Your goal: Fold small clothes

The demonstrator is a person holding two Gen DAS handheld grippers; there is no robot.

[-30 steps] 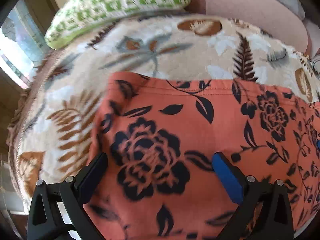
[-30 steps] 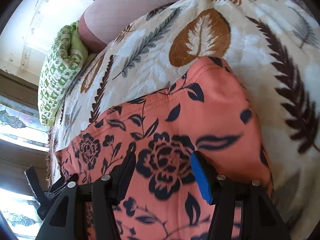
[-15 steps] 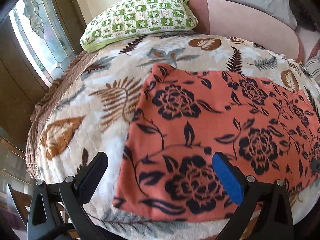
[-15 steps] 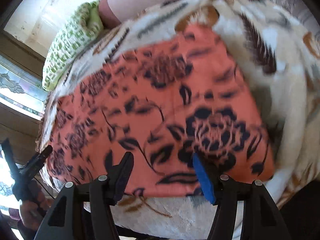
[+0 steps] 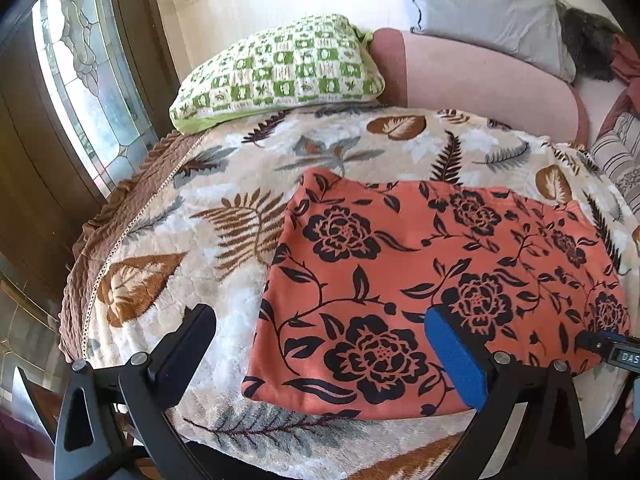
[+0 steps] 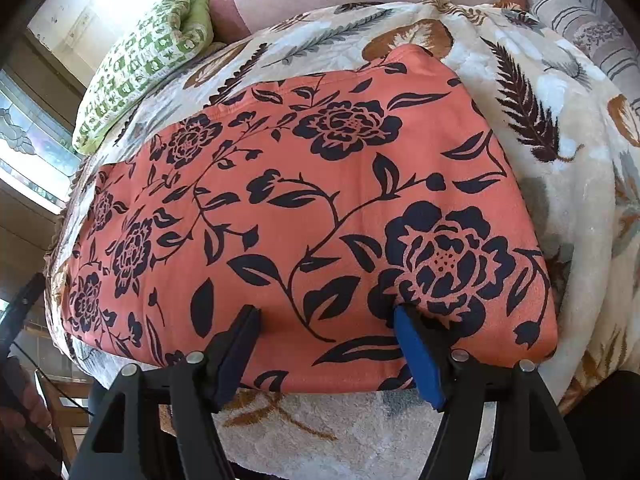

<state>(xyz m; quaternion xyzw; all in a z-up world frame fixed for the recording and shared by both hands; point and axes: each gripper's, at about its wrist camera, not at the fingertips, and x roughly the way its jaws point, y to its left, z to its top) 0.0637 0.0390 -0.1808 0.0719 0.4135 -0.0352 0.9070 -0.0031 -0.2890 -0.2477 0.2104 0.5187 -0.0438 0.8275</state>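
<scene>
An orange garment with black roses (image 5: pixel 420 280) lies folded flat as a rectangle on a leaf-patterned blanket (image 5: pixel 224 232). It fills the right wrist view (image 6: pixel 312 216). My left gripper (image 5: pixel 320 340) is open and empty, held above the garment's near left corner. My right gripper (image 6: pixel 326 332) is open and empty, hovering over the garment's near edge. Its tip shows at the right edge of the left wrist view (image 5: pixel 608 348).
A green-and-white checked pillow (image 5: pixel 280 68) lies at the far left of the bed against a pink bolster (image 5: pixel 480 80). A grey pillow (image 5: pixel 488 12) is behind. A stained-glass window (image 5: pixel 80 80) is left. The blanket's edge drops off near me.
Both grippers have pulled back and up from the garment. It filled the views a second ago; now the whole folded rectangle shows. Both stayed open.
</scene>
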